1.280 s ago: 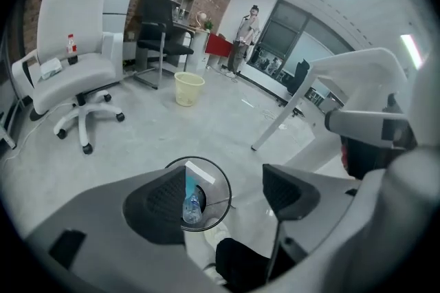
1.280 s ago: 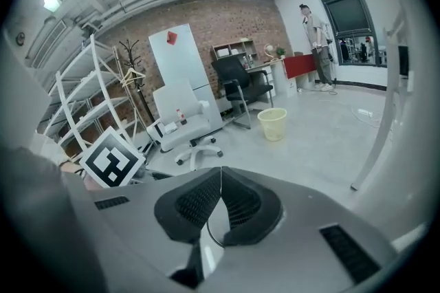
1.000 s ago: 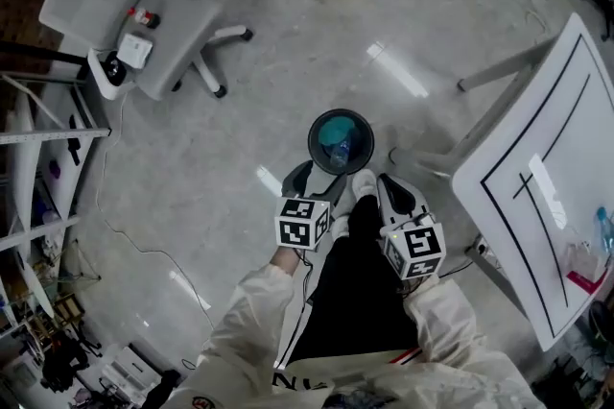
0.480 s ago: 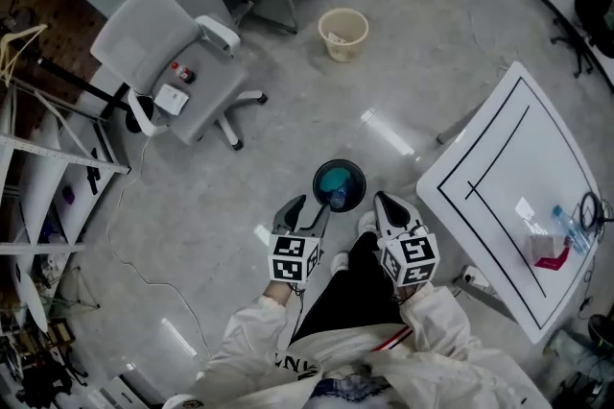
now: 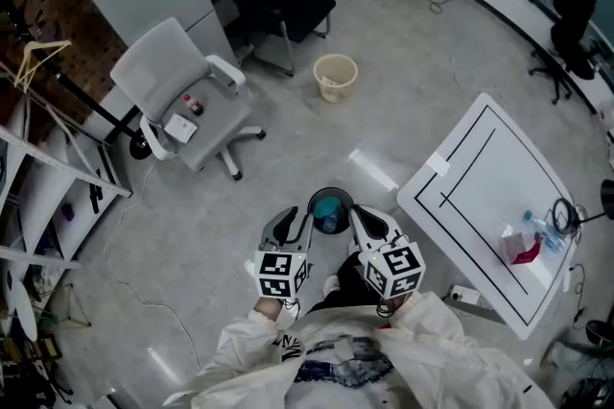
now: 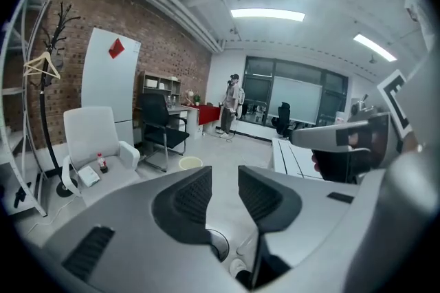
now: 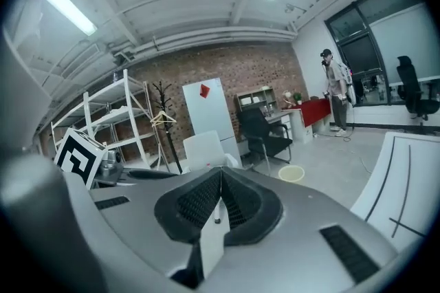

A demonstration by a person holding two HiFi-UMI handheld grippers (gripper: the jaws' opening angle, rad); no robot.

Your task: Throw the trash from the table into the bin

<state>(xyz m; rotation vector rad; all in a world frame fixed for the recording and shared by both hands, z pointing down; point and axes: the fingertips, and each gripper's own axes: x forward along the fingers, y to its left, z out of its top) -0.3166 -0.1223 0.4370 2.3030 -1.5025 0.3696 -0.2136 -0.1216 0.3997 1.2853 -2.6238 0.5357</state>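
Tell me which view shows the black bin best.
The head view: it looks down into the open bin. The left gripper view catches only a sliver of its rim low in the picture; the right gripper view shows none.

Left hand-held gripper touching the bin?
Apart. Left gripper view: left hand-held gripper, jaws just closing with nothing between, hangs clear above the bin.

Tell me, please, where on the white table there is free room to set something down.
The white table is mostly bare: the whole stretch inside the black lines, from the corner nearest the dark bin to the middle. It is crowded only at the end away from the bin, where a plastic bottle, a red piece and a coiled cable lie close together.
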